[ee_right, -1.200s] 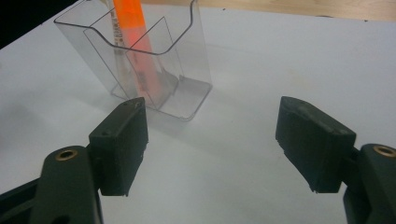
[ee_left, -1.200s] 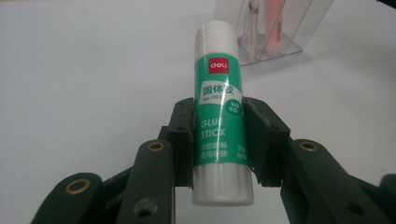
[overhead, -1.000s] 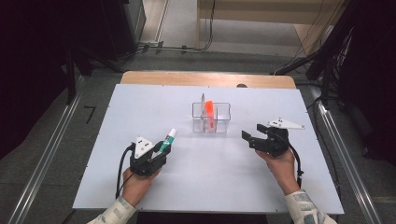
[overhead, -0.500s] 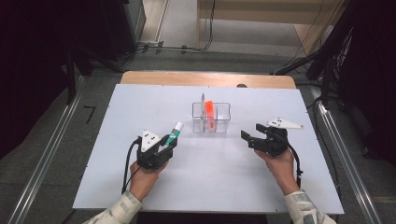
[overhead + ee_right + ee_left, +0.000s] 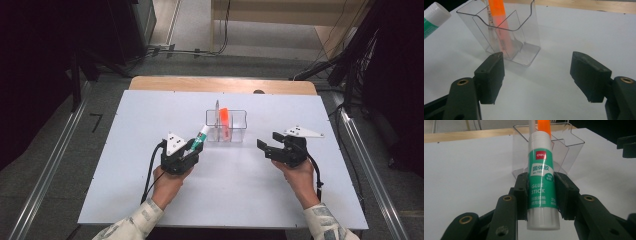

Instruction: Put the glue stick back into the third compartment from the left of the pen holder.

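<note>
Landmark: clear organiser (image 5: 226,126), standing at mid-worktop (image 5: 125,165), 2 or more compartments; an orange marker (image 5: 223,116) and a thin grey pen (image 5: 217,106) stand upright inside.

Left gripper (image 5: 192,150) sits just left of the organiser and slightly nearer the person, pinching a glue stick (image 5: 541,180) around its lower label, both pads pressed on the tube. The stick is carried clear of the worktop.

Long axis of the stick: runs out along the jaws, white cap end leading, aimed up and toward the organiser's left wall. In the high view the cap end (image 5: 203,131) lies just beside that wall, apparently short of touching; the angle makes this hard to confirm.

Right gripper (image 5: 264,147) is to the right of the organiser, farther from it than the left, jaws spread wide, nothing between them.

Judgement: the left hand owns the drop. The stick needs tipping toward vertical and lifting over the rim, into a compartment left of the marker.
</note>
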The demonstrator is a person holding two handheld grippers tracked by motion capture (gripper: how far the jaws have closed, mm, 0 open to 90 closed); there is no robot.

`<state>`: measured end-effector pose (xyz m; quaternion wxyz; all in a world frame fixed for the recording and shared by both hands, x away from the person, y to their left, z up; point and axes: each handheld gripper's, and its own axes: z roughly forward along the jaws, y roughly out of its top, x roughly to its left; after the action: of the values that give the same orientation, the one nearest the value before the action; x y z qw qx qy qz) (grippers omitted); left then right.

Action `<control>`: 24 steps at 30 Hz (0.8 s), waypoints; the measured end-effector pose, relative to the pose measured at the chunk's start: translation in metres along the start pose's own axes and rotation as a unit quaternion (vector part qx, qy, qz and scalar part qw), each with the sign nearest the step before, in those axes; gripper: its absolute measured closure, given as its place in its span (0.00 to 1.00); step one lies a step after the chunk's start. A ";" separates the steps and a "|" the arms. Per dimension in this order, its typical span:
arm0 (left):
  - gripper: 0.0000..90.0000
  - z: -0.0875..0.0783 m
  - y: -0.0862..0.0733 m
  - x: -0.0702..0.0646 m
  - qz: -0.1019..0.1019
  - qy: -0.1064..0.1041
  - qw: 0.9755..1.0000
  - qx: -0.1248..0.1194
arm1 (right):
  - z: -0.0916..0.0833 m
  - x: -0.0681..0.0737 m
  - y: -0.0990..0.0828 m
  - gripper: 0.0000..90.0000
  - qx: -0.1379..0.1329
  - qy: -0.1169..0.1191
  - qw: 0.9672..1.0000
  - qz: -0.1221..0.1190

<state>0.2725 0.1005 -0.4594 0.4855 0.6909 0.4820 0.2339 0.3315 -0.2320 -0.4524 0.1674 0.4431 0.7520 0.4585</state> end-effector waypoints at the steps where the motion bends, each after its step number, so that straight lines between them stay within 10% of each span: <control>1: 0.73 0.001 0.001 -0.001 0.001 -0.001 1.000 0.000 | 0.000 0.000 0.000 0.31 0.000 0.002 1.000 0.000; 24: 0.73 0.021 0.008 -0.025 0.009 -0.026 1.000 0.002 | 0.007 0.007 0.002 0.58 0.003 0.020 1.000 -0.016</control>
<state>0.2820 0.0684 -0.4577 0.4941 0.7023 0.4633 0.2193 0.3334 -0.2217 -0.4536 0.1585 0.4219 0.7634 0.4626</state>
